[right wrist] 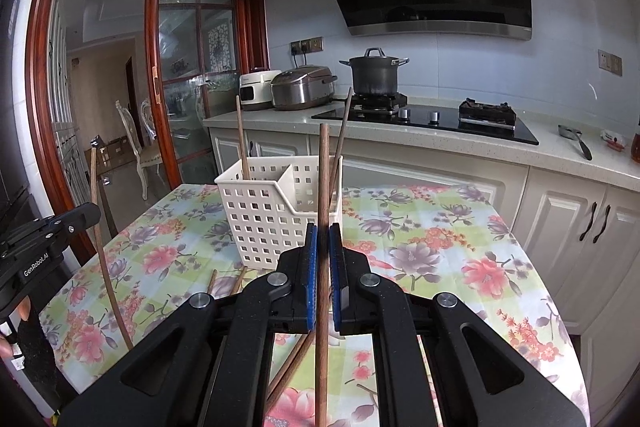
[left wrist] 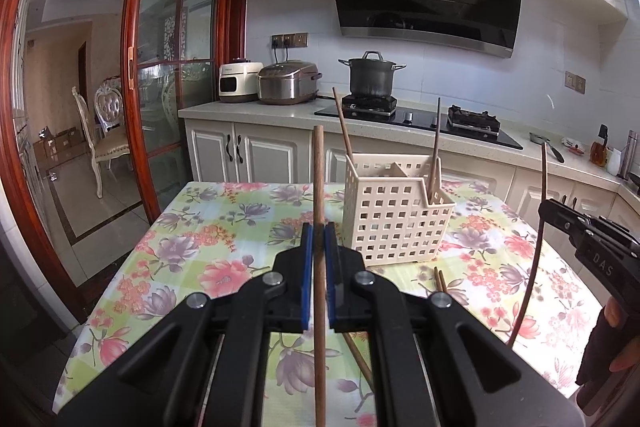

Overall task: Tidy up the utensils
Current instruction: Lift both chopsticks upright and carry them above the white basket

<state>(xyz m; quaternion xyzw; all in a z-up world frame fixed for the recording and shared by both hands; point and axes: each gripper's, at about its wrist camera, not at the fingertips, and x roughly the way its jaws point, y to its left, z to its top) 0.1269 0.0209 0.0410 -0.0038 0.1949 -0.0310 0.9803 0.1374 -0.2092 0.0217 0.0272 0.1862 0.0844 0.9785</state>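
My left gripper (left wrist: 319, 229) is shut on a brown wooden chopstick (left wrist: 318, 171) that stands upright between its blue pads. Just right of it and further back on the floral table (left wrist: 208, 227) is a cream perforated basket (left wrist: 394, 219) with two chopsticks (left wrist: 435, 143) leaning inside. In the right wrist view, my right gripper (right wrist: 323, 229) is likewise shut on an upright chopstick (right wrist: 323, 171), in front of the basket (right wrist: 272, 215). Each gripper shows at the edge of the other's view, the right gripper (left wrist: 560, 218) and the left gripper (right wrist: 86, 213). Loose chopsticks (right wrist: 294, 363) lie on the cloth below the grippers.
Behind the table runs a counter (left wrist: 248, 111) with a rice cooker (left wrist: 288, 83), a second white cooker, and a dark pot (left wrist: 370, 77) on the stove under a black hood. White cabinets stand below. A wood-framed glass door (left wrist: 172, 67) is at the left. A hand (left wrist: 616, 339) shows at the right edge.
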